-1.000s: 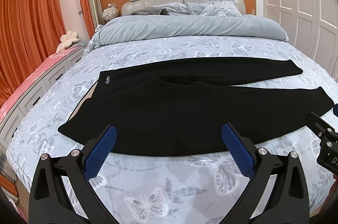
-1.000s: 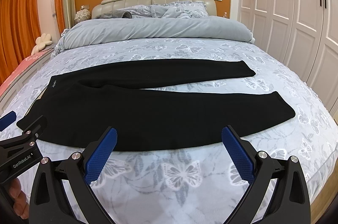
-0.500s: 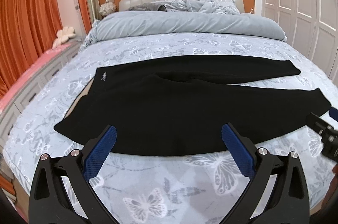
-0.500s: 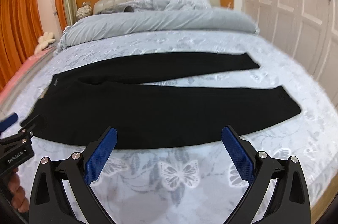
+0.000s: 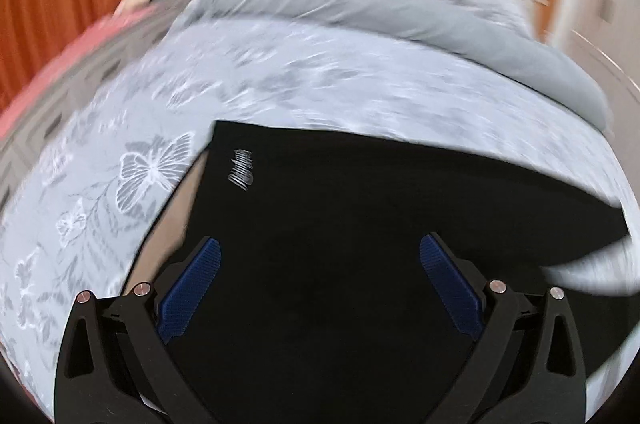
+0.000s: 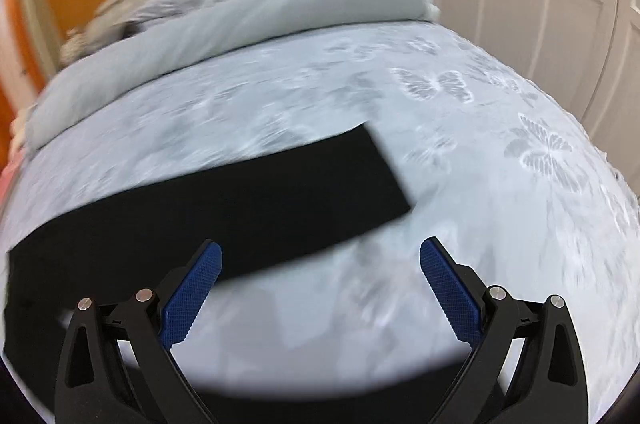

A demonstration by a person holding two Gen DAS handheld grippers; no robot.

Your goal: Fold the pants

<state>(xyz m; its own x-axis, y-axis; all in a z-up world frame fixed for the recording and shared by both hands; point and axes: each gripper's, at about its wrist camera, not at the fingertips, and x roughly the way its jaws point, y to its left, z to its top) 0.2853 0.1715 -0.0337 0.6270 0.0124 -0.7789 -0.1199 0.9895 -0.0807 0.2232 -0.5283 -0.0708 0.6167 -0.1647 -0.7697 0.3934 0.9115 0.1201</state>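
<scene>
Two grippers hang over the black pants (image 5: 360, 224) spread on the butterfly-print bed (image 6: 460, 184). The left gripper (image 5: 320, 268), jaws wide and empty, sits above the waist end, logo (image 5: 241, 170) at 11 o'clock. The right gripper (image 6: 320, 270), equally spread, has a leg cuff (image 6: 384, 172) at 1 o'clock.

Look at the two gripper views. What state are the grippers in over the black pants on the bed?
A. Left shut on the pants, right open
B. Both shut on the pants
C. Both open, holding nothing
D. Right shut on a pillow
C: the left gripper and right gripper both show blue pads set wide apart, with the pants lying flat on the bed, ungripped.
</scene>
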